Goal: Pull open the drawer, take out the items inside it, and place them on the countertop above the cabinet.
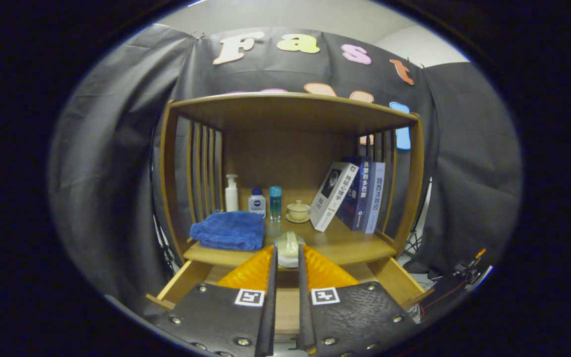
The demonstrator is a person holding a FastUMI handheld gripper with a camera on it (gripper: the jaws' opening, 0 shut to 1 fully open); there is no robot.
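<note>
Pale green and rounded, a small lidded pot (pixel 288 246) sits pinched between the fingertips of the hand-held gripper (pixel 288 258), whose fingers are drawn nearly together on its sides. It is held at the worktop's (pixel 345 245) front edge, just right of the blue towel (pixel 228 230), probably so it can be set down there. Below the towel the wooden drawer (pixel 181 282) stands pulled open.

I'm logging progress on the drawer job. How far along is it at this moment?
Done: the drawer below the countertop is pulled open. In hand: the gripper has both fingers pressed on a small pale item, held at the countertop's front edge. Left: release it there, beside the blue towel. The drawer's inside is hidden, so other items can't be ruled out.
</note>
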